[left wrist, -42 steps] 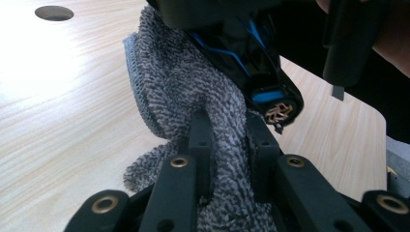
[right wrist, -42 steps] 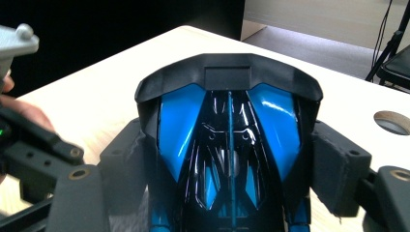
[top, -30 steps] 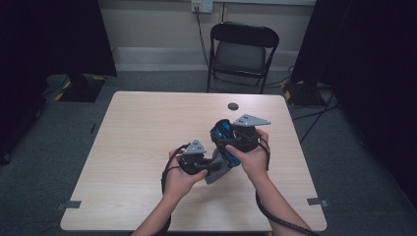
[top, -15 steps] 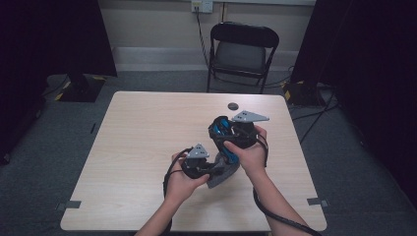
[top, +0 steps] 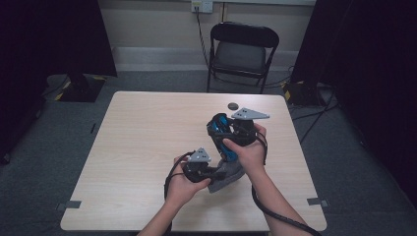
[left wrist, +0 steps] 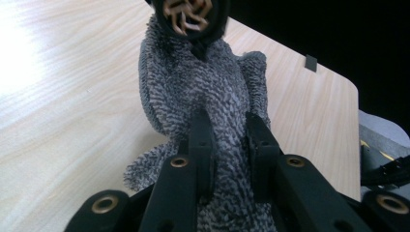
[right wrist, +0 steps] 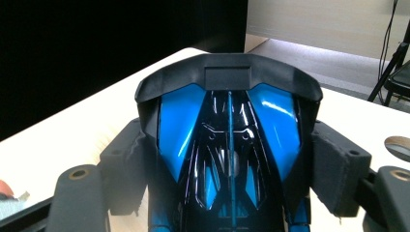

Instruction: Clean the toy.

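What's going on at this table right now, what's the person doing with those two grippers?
A person at a wooden table works two handheld grippers. The right gripper is clamped across the sides of a glossy blue and black toy car, holding it tilted above the tabletop. The left gripper is shut on a grey fuzzy cloth, which reaches up against the car's lower end, apparently to wipe it. A small dark round disc lies on the table beyond them.

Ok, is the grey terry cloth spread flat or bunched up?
Bunched: the grey terry cloth is gathered between the left gripper jaws, pressed against the blue-and-black toy car.
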Demonstrator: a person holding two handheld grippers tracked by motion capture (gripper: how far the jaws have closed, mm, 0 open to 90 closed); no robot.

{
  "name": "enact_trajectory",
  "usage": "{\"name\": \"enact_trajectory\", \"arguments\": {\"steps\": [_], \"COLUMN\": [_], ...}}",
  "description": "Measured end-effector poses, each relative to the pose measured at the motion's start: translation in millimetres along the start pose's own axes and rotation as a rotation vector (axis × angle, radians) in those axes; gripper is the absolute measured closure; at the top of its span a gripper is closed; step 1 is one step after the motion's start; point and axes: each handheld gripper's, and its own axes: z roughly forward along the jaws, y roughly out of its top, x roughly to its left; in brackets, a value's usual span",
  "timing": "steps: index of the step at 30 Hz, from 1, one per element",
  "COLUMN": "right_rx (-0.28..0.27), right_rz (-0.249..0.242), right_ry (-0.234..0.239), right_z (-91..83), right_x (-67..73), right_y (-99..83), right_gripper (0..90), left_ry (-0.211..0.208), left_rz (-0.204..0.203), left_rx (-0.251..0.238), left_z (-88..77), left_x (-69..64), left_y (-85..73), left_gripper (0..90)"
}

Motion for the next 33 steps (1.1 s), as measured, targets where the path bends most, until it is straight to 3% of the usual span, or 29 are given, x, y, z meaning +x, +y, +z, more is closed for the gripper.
{"name": "enact_trajectory", "arguments": {"steps": [4,11,20,33], "right_rx": [-0.01,-0.026,-0.008,0.027], "right_rz": [0.007,0.014,0.01,0.002], "right_ry": [-0.001,-0.003,0.009,0.04], "right_z": [-2.4,-10.9,-19.8,-19.7], "right_x": [-2.5,-7.6,-10.6,-3.9], "right_y": [2.3,2.8,-14.1,-45.4], "right_gripper": [25.5,25.5,25.5,25.5], "left_ry": [-0.006,0.073,0.187,0.25], "left_rz": [-0.013,-0.028,-0.077,-0.096], "left_rx": [0.016,0.012,-0.045,-0.126], "left_z": [-2.6,-21.4,-52.5,-67.2], "left_x": [2.6,20.9,48.0,58.3], "left_y": [-3.5,-2.9,3.6,24.4], "left_gripper": [76.9,76.9,76.9,76.8]}}
